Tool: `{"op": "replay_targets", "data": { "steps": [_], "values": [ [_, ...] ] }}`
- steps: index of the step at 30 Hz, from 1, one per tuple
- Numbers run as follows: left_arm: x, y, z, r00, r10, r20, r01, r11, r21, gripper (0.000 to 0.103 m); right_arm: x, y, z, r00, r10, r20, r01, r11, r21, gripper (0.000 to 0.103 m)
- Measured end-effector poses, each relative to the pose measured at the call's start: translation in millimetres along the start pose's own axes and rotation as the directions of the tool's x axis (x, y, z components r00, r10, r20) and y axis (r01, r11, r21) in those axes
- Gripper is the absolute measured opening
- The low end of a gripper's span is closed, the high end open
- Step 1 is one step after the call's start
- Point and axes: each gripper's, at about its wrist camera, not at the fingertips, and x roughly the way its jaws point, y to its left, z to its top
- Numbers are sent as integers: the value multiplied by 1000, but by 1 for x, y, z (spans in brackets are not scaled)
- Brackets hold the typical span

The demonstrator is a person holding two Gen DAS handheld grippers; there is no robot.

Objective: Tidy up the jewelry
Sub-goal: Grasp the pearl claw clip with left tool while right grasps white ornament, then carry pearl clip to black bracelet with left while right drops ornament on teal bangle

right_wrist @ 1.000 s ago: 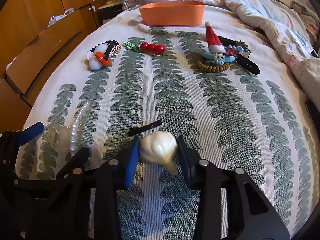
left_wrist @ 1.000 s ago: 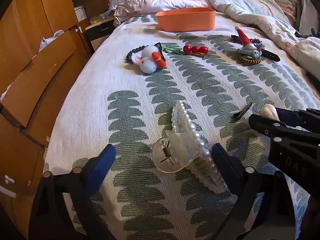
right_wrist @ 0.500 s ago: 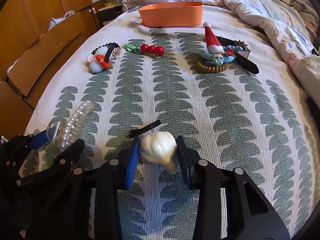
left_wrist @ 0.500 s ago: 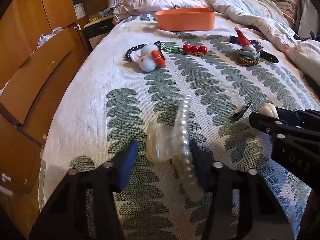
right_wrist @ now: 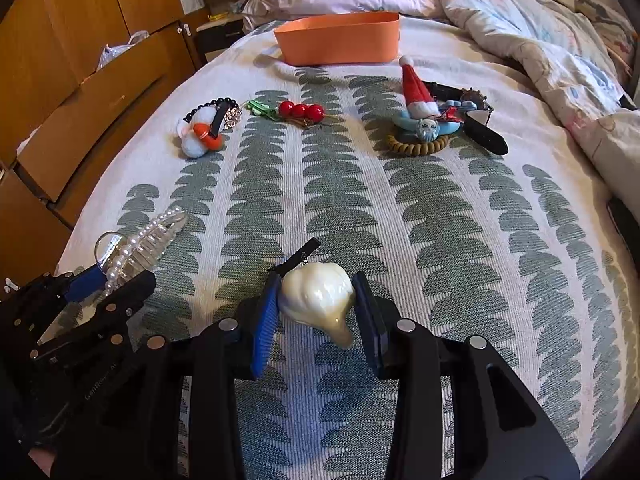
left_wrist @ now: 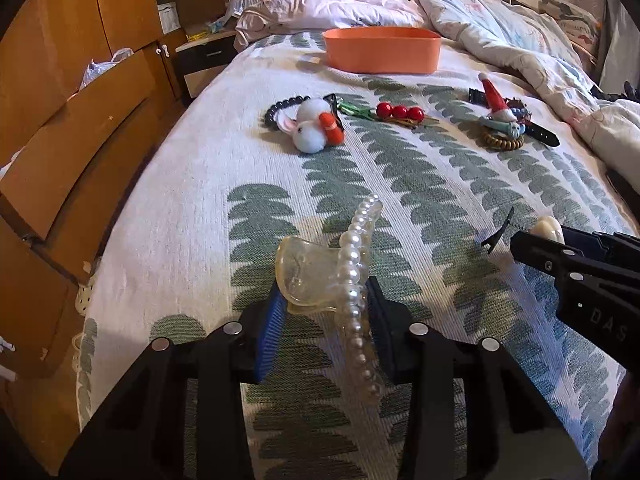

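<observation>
Left gripper (left_wrist: 326, 308) is closing on the pearl claw clip (left_wrist: 352, 276), pads pressing both its sides, near-left over the leaf-print bedspread (left_wrist: 180, 208). Right gripper (right_wrist: 316, 306) is clamping a cream shell-shaped hair clip (right_wrist: 316, 300), near centre. Other hair accessories are lying farther off; orange basket (right_wrist: 340, 40) is sitting at the far end.
</observation>
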Motion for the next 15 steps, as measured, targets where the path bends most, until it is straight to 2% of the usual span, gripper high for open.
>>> {"op": "replay_targets", "data": {
  "steps": [15],
  "values": [
    [-17,0,7,997,26,73,-28,1000,14,41,-11,-1,2,999,6,34,-7,1000,7,38]
  ]
}}
